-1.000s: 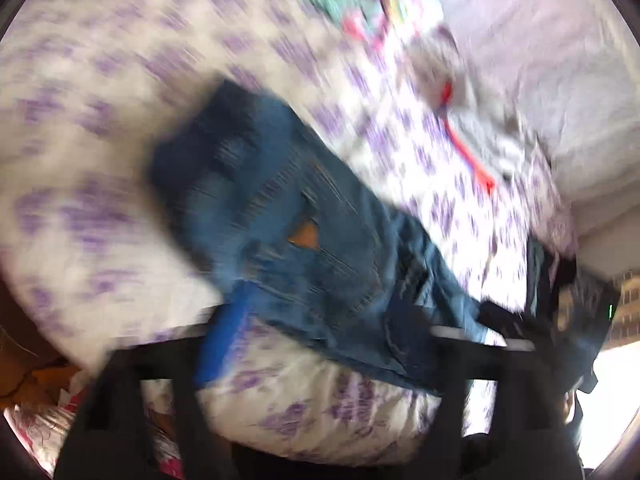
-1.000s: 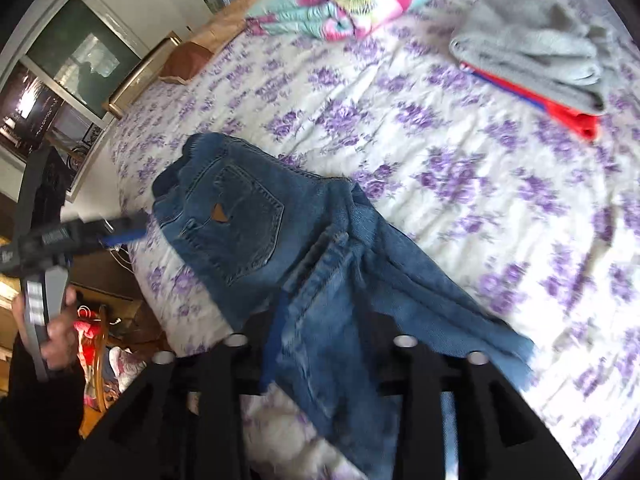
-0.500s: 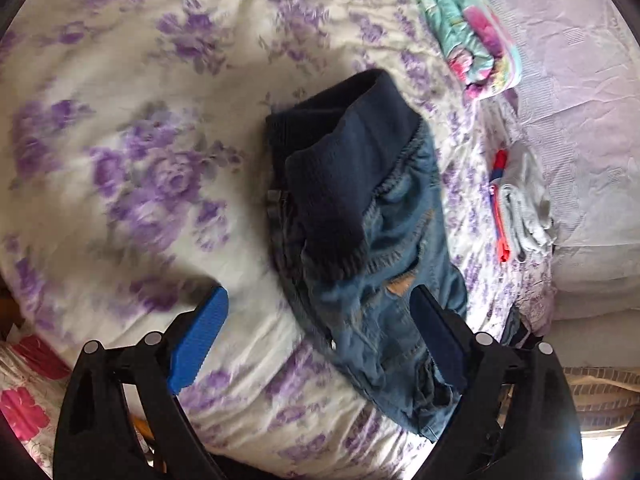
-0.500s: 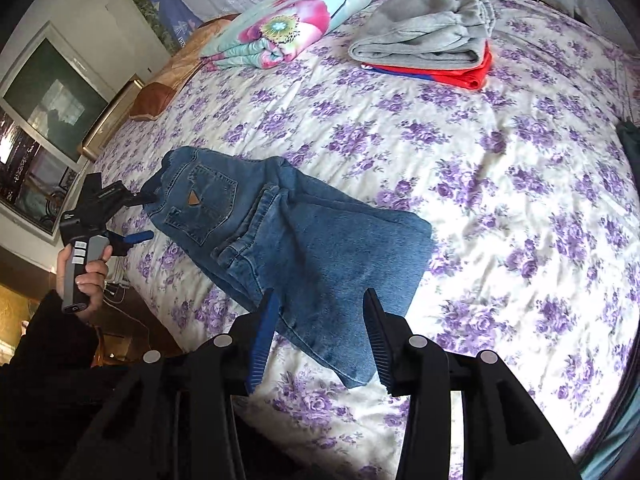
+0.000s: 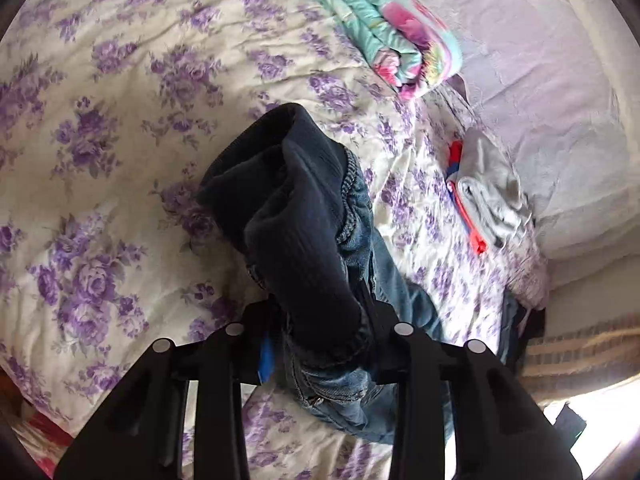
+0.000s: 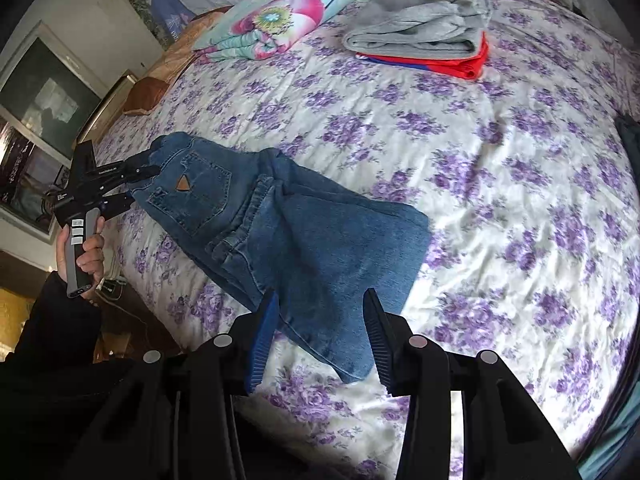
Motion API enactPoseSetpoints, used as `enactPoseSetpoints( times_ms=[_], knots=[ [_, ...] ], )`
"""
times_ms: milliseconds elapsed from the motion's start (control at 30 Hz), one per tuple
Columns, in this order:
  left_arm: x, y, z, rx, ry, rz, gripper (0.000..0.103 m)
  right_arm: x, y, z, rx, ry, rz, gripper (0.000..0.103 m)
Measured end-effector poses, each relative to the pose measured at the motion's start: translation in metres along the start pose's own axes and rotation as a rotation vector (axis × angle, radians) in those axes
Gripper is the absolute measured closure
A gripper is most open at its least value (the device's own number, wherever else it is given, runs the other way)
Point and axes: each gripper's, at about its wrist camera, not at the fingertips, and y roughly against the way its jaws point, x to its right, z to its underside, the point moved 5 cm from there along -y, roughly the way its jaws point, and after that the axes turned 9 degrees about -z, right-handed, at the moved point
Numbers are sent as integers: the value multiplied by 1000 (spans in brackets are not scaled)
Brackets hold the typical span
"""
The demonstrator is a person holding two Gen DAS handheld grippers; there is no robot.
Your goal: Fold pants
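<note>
Purple-flowered bedding (image 6: 500, 184) is spread beneath both tools, and the blue denim pants (image 6: 304, 240) are laid on it just ahead of the right gripper (image 6: 320, 332). That gripper is held released, its ribbed fingers (image 6: 378, 336) parted over the lower edge of the folded legs; contact with the cloth cannot be judged. A back pocket with a tan triangular patch is shown facing up. The dark ribbed waistband (image 5: 296, 224) is bunched and lifted directly ahead of the left gripper (image 5: 320, 356), which is clenched on the pants at the waist. Folded grey and red clothes (image 6: 424, 36) and a floral quilt (image 6: 280, 16) are seen far ahead.
</note>
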Motion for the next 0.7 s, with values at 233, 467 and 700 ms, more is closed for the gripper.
enactPoseSetpoints(
  times_ms=[233,467,700],
  knots=[
    [5,4,3,26,-48,-25,72,-67,-77,-50,-101,168,-152,59],
    [39,27,7,84,-171,-34,73,-98,-169,-87,-180,237,-92,82],
    [51,32,8,86,-210,-14,73,-99,-204,-87,-225,244,-58,89]
  ],
)
